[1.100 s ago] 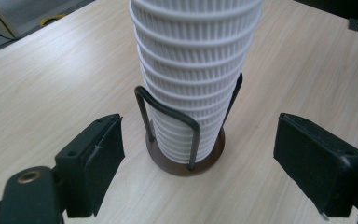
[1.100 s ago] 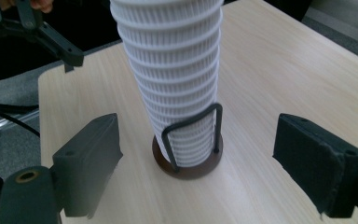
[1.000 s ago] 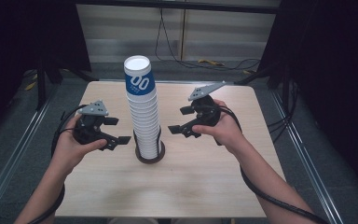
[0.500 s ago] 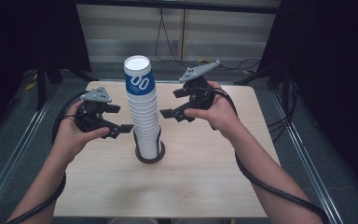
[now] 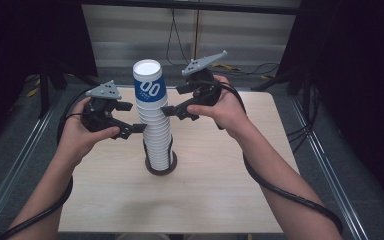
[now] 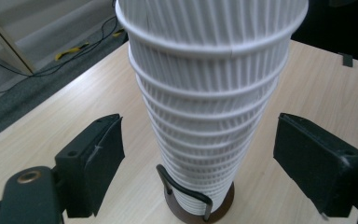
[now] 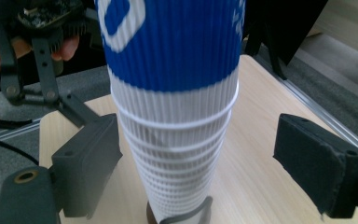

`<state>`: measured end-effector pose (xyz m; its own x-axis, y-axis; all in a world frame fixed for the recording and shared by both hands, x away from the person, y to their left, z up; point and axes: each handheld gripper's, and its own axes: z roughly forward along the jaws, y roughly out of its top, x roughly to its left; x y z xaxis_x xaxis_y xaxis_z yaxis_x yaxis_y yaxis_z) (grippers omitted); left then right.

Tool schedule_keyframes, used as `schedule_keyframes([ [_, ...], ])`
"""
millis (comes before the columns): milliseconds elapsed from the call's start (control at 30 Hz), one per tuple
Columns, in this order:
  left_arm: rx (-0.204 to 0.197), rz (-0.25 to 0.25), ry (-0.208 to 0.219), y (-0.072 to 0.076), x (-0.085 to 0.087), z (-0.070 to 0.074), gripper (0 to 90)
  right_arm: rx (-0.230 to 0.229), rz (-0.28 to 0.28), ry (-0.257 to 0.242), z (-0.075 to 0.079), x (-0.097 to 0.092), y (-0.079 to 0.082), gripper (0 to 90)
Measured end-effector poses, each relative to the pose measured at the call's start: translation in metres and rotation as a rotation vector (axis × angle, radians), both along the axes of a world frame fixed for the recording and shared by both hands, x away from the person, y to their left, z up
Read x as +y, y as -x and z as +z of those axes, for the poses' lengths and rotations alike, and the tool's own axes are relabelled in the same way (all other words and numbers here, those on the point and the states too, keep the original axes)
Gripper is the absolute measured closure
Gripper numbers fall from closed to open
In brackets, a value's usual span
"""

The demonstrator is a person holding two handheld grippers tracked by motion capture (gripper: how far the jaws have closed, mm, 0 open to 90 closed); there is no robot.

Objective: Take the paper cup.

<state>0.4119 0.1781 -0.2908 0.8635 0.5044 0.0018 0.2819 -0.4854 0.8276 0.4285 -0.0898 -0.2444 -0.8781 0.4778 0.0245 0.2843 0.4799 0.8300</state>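
Observation:
A tall stack of upside-down ribbed white paper cups (image 5: 156,125) stands in a dark round holder (image 5: 160,168) mid-table. Its top cup carries a blue band with white marks (image 5: 150,90). My left gripper (image 5: 132,117) is open at the stack's left side, around mid-height. In the left gripper view the white cups (image 6: 205,93) rise between its spread jaws (image 6: 198,154), without contact. My right gripper (image 5: 174,100) is open at the stack's right side, higher up. The right gripper view has the blue-banded cup (image 7: 177,42) between its jaws (image 7: 198,154), and the left gripper (image 7: 42,56) beyond.
The light wooden table (image 5: 230,200) carries just the stack. Metal rails (image 5: 15,165) run along both sides of it. Cables (image 5: 180,45) lie on the floor behind, and dark curtains close in left and right.
Both grippers have moved inward to the stack. The right one has also risen and gone farther from me, now level with the upper cups. Both stay open.

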Motion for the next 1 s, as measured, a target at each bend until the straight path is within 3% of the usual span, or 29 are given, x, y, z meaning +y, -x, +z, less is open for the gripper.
schedule_keyframes([
  [300, -0.014, -0.004, 0.003, -0.002, -0.004, 0.001, 15.8, -0.002, 0.0, 0.003, 0.004, 0.016, -0.007, 12.3],
  [433, -0.009, -0.007, 0.005, -0.003, -0.005, -0.002, 15.8, 0.012, 0.017, -0.021, 0.003, 0.021, -0.008, 12.0],
  [567, -0.004, -0.008, 0.01, -0.004, -0.006, -0.003, 15.9, 0.002, 0.036, -0.054, 0.004, 0.028, -0.006, 12.3],
  [733, -0.02, -0.019, 0.025, -0.003, -0.008, -0.001, 16.1, -0.017, 0.022, -0.066, 0.004, 0.04, -0.006, 13.5],
  [1000, -0.041, -0.018, 0.046, -0.002, -0.009, 0.003, 15.7, -0.047, 0.012, -0.076, 0.007, 0.039, -0.005, 18.6],
])
